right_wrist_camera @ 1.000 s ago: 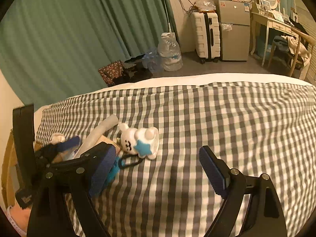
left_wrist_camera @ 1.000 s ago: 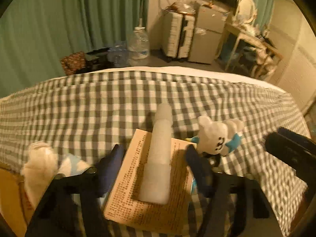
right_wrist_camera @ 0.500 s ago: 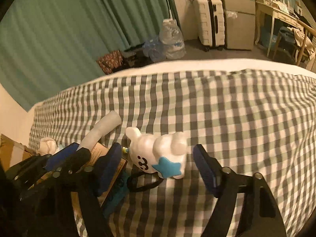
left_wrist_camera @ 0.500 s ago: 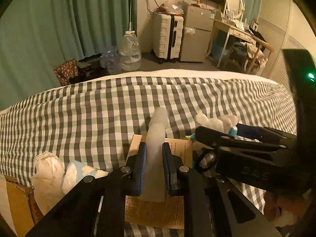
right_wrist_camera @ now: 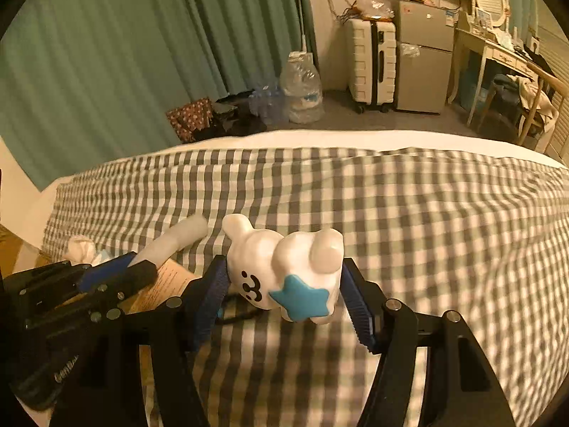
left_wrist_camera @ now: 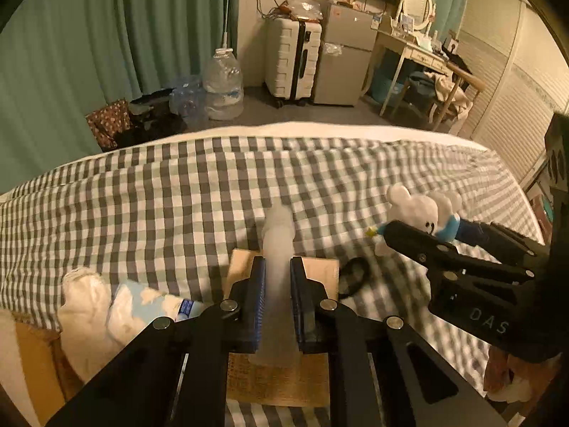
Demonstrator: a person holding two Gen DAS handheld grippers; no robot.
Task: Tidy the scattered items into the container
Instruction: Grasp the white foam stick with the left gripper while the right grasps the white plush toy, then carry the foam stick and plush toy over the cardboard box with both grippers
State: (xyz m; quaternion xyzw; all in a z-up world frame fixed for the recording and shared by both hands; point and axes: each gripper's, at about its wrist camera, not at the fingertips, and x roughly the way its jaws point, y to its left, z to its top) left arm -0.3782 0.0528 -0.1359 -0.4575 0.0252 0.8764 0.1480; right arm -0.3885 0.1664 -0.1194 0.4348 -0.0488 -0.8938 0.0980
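My left gripper (left_wrist_camera: pixel 277 286) is shut on a long white foam cylinder (left_wrist_camera: pixel 278 249) that lies over a tan printed booklet (left_wrist_camera: pixel 281 380) on the checkered bed. My right gripper (right_wrist_camera: pixel 284 284) is closed around a white plush toy with a blue star (right_wrist_camera: pixel 284 277), its pads touching both sides. The toy also shows in the left wrist view (left_wrist_camera: pixel 423 213), held by the right gripper (left_wrist_camera: pixel 426 235). The left gripper shows at the left of the right wrist view (right_wrist_camera: pixel 117 270), with the cylinder (right_wrist_camera: pixel 174 240).
White and pale blue soft items (left_wrist_camera: pixel 106 306) lie at the bed's left edge beside a cardboard box (left_wrist_camera: pixel 32 356). A black loop (left_wrist_camera: pixel 352 274) lies right of the booklet. Beyond the bed stand water bottles (left_wrist_camera: pixel 222 85), a suitcase (left_wrist_camera: pixel 293 62) and a desk (left_wrist_camera: pixel 416 53).
The left gripper closed on the foam cylinder. The right gripper moved in over the plush toy and closed its jaws on it.
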